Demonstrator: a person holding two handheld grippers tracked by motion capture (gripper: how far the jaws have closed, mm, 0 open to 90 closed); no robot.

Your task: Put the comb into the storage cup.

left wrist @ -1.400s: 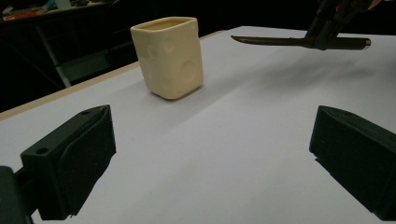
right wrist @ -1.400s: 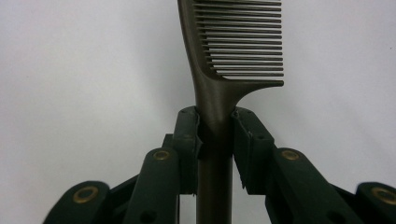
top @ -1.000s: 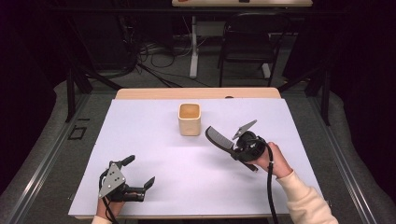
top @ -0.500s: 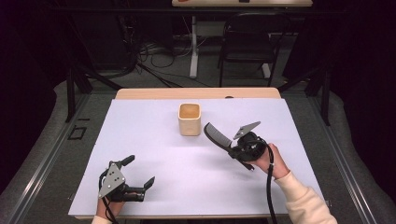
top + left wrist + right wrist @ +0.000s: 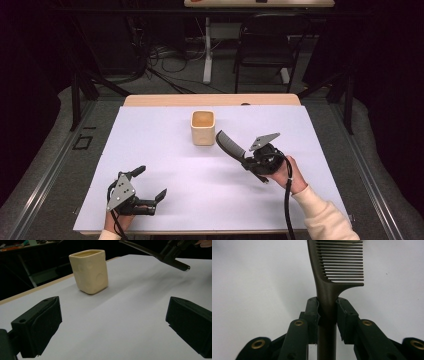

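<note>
A cream, square-sided cup (image 5: 202,128) stands upright near the middle of the white table top (image 5: 165,150); the left gripper view has the cup (image 5: 89,271) ahead and to the left. My right gripper (image 5: 247,161) is shut on the handle of a dark comb (image 5: 229,144), held above the table just right of the cup, with the comb's toothed end pointing toward the cup. In the right gripper view both pads clamp the comb (image 5: 327,293) at its handle. My left gripper (image 5: 150,184) rests near the front left edge with its jaws wide apart and nothing between them.
The table's wooden far edge (image 5: 210,100) shows beyond the white sheet. Behind the table stand a black chair (image 5: 265,50) and a desk leg with loose cables (image 5: 165,55) on the floor. Black frame legs (image 5: 75,95) flank the left side.
</note>
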